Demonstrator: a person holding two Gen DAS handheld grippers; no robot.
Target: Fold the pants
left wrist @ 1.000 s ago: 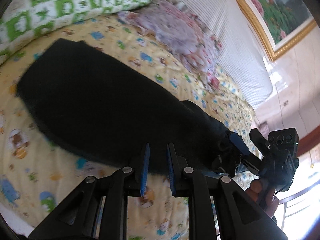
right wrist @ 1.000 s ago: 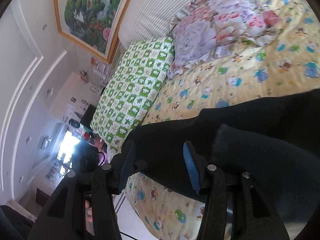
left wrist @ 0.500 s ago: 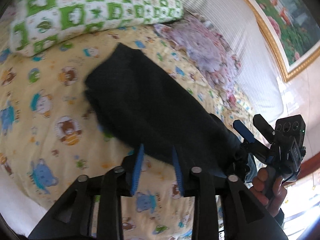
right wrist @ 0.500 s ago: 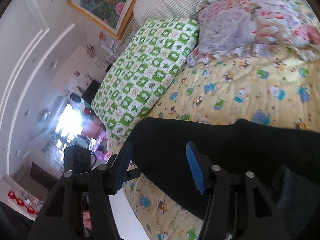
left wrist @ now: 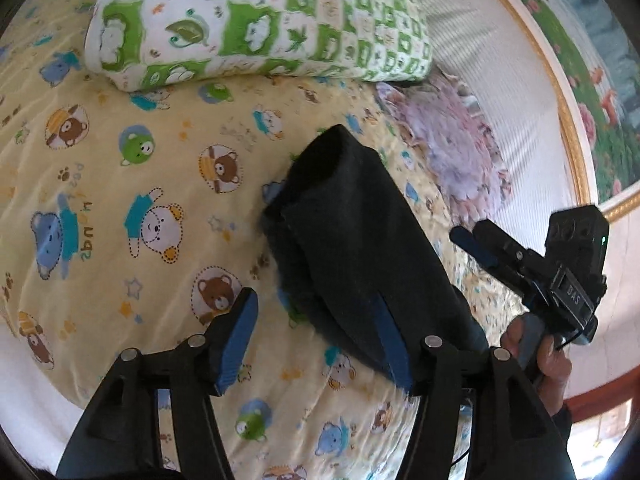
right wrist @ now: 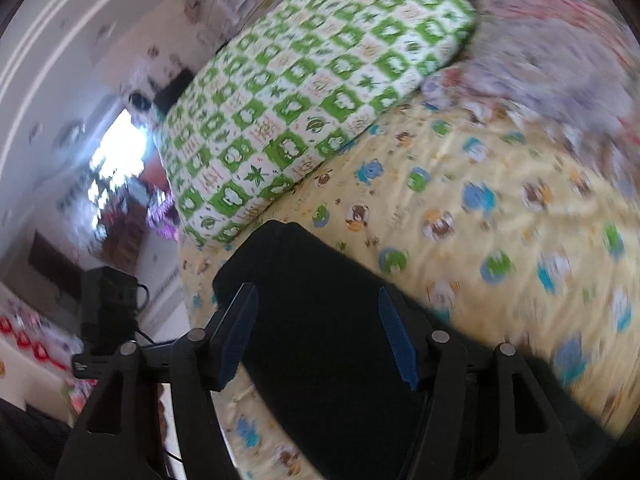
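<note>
The dark pants (left wrist: 360, 248) lie folded in a narrow stack on the yellow cartoon-bear bedsheet (left wrist: 132, 184). My left gripper (left wrist: 316, 336) is open just above the sheet, its right finger over the near edge of the pants, holding nothing. My right gripper (left wrist: 476, 244) shows at the right of the left wrist view, held in a hand beside the pants. In the right wrist view the right gripper (right wrist: 320, 332) is open and empty, hovering over the pants (right wrist: 320, 320).
A green-and-white checked pillow (left wrist: 256, 20) lies at the head of the bed. A floral pillow (left wrist: 456, 148) lies next to it, against the striped headboard (left wrist: 492, 60). The bed's edge (right wrist: 192, 288) falls away left of the pants.
My left gripper opened from nearly shut and let go of the pants. The pants went from a long spread to a shorter folded stack. Both grippers pulled back.
</note>
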